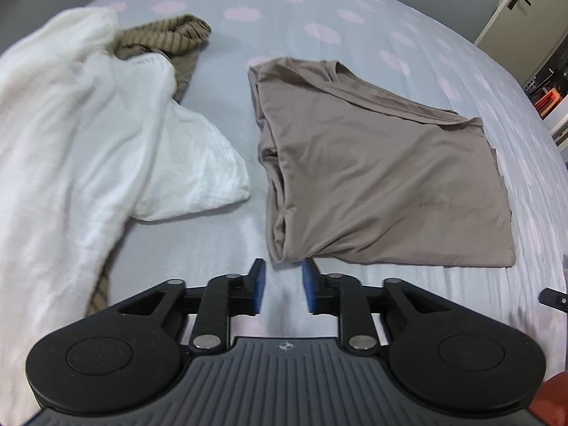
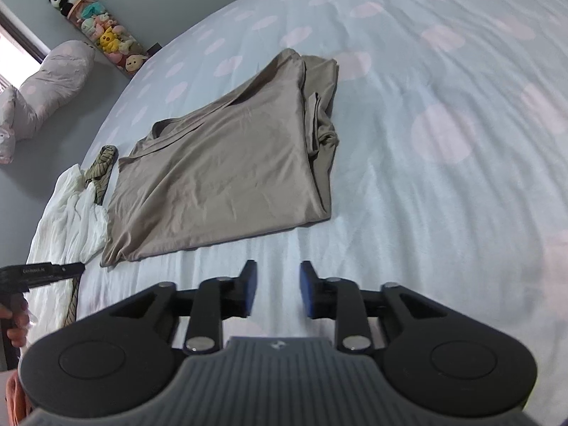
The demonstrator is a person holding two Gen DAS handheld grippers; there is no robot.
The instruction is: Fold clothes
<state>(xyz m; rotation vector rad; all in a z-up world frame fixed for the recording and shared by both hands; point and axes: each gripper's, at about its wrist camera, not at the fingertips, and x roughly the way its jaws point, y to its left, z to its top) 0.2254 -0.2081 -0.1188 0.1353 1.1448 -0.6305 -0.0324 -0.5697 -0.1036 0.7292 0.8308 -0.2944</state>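
The folded shirt [image 1: 383,174] lies flat on the bed [image 1: 319,7] at one o'clock of the left gripper [image 1: 283,285] — both it and the right gripper [image 2: 277,289] part-open, empty, likely poised at its near edge for another fold.

Taupe, plain, unpatterned: folded T-shirt [image 1: 383,177]. White, faintly crinkled weave: loose garment [image 1: 88,149]. Olive-brown with thin dark stripes: crumpled garment [image 1: 170,39] partly under the white one. Pale blue-grey scattered with soft pink dots: bedsheet [image 1: 220,10]. Black arms with blue pads: left gripper [image 1: 283,285] and right gripper [image 2: 277,285]. Grey with pink dots: pillow [image 2: 53,81].
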